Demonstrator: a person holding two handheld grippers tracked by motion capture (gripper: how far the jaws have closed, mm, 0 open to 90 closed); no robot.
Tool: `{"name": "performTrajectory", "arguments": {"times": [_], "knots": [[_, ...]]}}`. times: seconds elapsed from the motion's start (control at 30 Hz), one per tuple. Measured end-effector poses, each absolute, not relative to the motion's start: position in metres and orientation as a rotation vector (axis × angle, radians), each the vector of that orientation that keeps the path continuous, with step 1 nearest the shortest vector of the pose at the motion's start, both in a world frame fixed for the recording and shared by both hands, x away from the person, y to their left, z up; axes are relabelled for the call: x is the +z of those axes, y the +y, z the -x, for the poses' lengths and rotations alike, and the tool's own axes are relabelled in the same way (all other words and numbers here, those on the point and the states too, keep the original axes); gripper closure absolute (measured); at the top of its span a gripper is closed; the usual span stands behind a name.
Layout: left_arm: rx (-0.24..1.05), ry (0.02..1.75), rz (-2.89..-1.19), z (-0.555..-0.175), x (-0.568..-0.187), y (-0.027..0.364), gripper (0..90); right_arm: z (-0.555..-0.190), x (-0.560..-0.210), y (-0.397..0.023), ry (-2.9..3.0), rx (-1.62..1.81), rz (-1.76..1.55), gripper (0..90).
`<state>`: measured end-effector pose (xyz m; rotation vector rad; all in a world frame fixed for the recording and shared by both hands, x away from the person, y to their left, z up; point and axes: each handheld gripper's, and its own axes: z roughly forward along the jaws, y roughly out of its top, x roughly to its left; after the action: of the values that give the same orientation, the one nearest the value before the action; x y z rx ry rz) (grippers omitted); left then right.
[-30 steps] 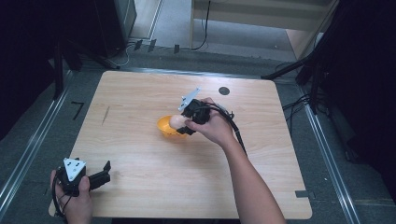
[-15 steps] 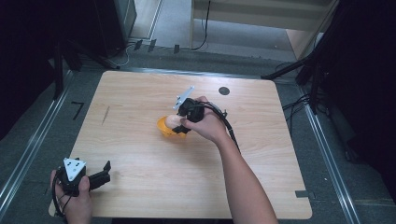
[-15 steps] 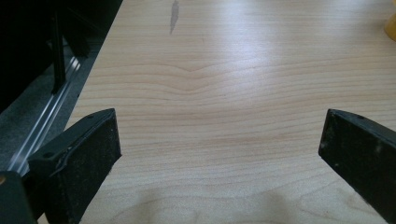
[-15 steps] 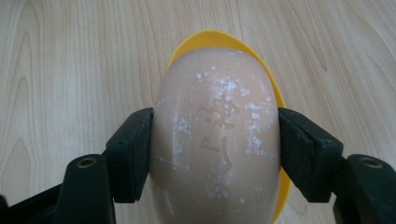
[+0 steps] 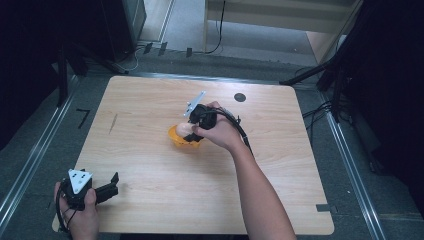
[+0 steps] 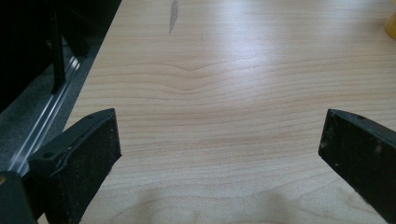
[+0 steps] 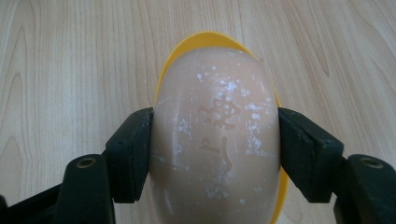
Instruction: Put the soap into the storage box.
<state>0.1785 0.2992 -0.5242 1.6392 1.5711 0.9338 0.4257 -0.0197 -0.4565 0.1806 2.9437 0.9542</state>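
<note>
One bar of soap (image 7: 217, 135), pale pink and egg-shaped, sits right over a yellow dish (image 7: 205, 39) near the middle of the bench (image 5: 150, 100). In the right gripper view the two black jaws press on the soap's sides, so the right tool (image 5: 189, 131) is clenched on the soap. The dish rim peeks out behind and beside the soap. I cannot tell if the soap touches the dish bottom or hangs just above it.

Far off, by the near left corner of the bench, the left tool (image 5: 114, 181) lies low in the person's left hand (image 5: 82, 215). Its jaws stand wide apart with bare wood between them, so it is released and holds nothing.

I think the step now is to set the soap in the dish or lift it out. To do it well, keep the squeeze soft but firm, because soap is slippery and can pop out. Move straight up or down, slowly, so the light dish does not tip or slide.
</note>
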Motion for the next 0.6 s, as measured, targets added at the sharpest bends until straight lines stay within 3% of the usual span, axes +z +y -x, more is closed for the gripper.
{"name": "performTrajectory", "arguments": {"times": [0.6], "knots": [[0.933,1.569,-1.636,-0.1784,-0.5242,0.2997,0.0,-0.4311,-0.4607,-0.0136,2.994,0.932,-0.140,32.6]]}}
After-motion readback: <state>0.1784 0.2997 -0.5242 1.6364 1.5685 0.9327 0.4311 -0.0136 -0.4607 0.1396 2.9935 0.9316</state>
